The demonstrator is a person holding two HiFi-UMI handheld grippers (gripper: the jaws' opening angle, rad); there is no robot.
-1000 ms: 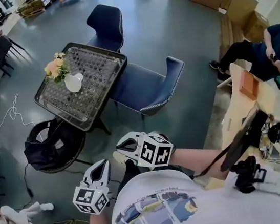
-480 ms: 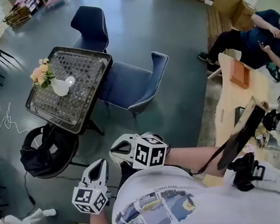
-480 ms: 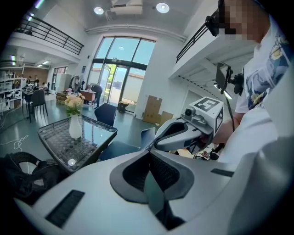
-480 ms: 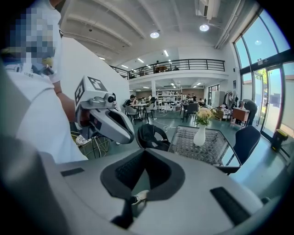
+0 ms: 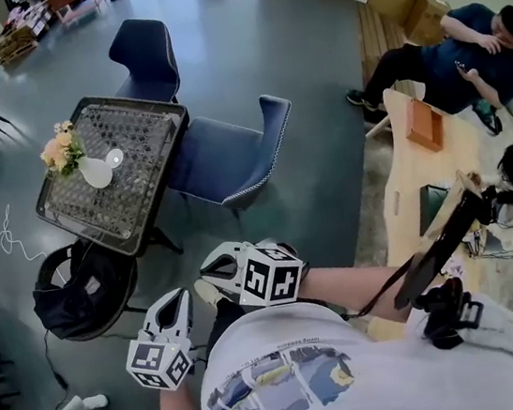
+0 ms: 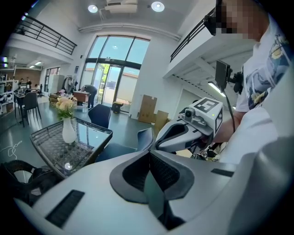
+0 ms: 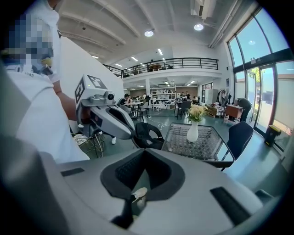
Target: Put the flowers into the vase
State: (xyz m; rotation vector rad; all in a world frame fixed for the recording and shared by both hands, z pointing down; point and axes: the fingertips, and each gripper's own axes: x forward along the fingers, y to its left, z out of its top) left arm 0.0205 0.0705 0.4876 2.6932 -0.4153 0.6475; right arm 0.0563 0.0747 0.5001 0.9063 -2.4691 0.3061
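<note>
Nearest, held close before my chest: left claw (image 5: pixel 176 299) and right claw (image 5: pixel 211 270), each with its jaws pressed together on nothing, both pointing slightly down toward the floor. Middle distance: a blue chair (image 5: pixel 231 155) drawn up at the near side of the worktop (image 5: pixel 138 173), well apart from both claws. Farthest: the white vase (image 5: pixel 97 171), upright near the worktop's far-left corner, with the flowers (image 5: pixel 59 151) already rising from its mouth. By my judgement the placing looks done. If a stem needs seating, I should walk round the chair first, open one claw only beside the blooms, and grip low on the stems so the vase does not tip.
</note>
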